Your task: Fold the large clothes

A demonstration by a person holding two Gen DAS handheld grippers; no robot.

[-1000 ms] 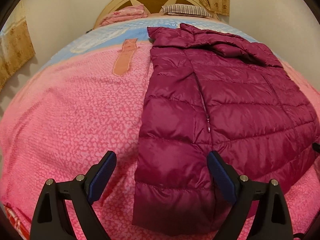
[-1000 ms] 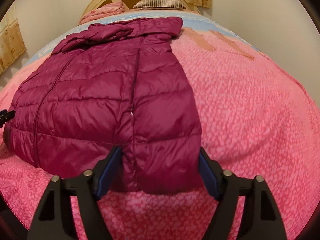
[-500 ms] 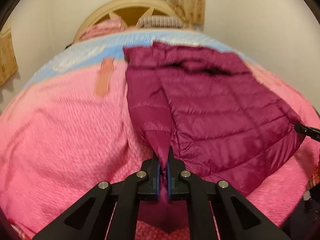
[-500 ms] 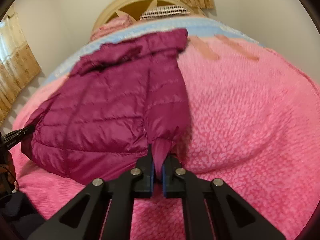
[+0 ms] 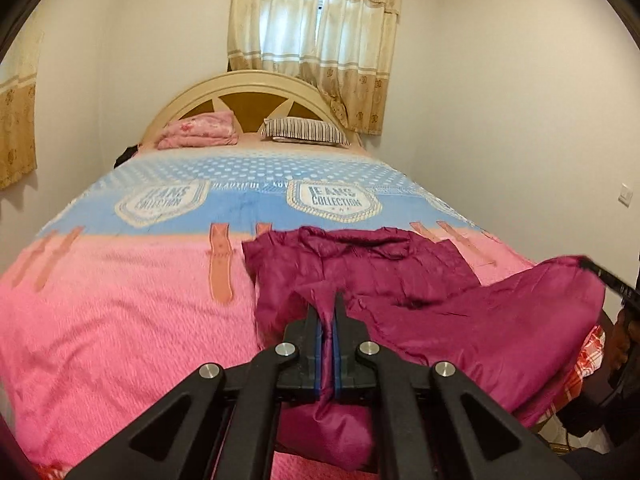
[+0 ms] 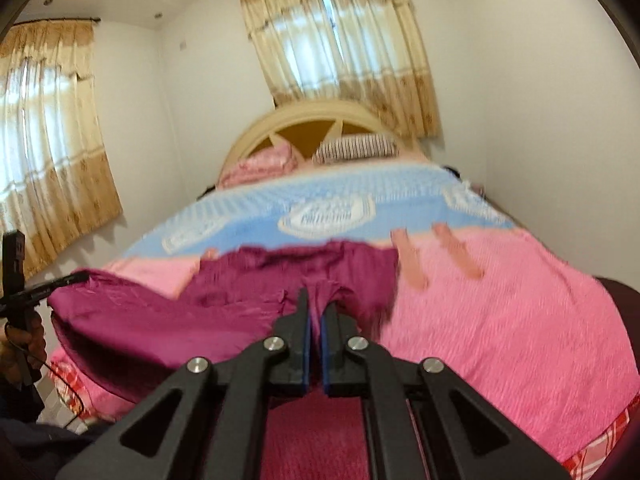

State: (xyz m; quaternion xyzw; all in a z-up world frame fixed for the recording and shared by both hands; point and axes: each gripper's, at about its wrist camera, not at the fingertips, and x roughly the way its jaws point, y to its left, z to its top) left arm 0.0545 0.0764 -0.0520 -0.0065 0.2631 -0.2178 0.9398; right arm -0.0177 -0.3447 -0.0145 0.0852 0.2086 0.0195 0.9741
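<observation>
A maroon puffer jacket (image 5: 460, 316) (image 6: 168, 320) hangs by its hem above the pink and blue bedspread (image 5: 120, 320) (image 6: 500, 320), its collar end still lying on the bed. My left gripper (image 5: 328, 308) is shut on one corner of the hem, with fabric pinched between the blue pads. My right gripper (image 6: 314, 308) is shut on the other corner the same way. The lifted hem sags between the two grippers. Each view shows the other gripper at its edge, held by a hand (image 6: 24, 340).
At the far end of the bed stand a cream headboard (image 5: 256, 92), a folded pink blanket (image 5: 200, 130) and a striped pillow (image 5: 304, 130). Curtained windows (image 6: 340, 48) lie behind and to the left. White walls close in on both sides.
Both grippers closed on the jacket's lower corners and rose, lifting the hem off the bed. Both views now tilt up and take in the headboard and curtains.
</observation>
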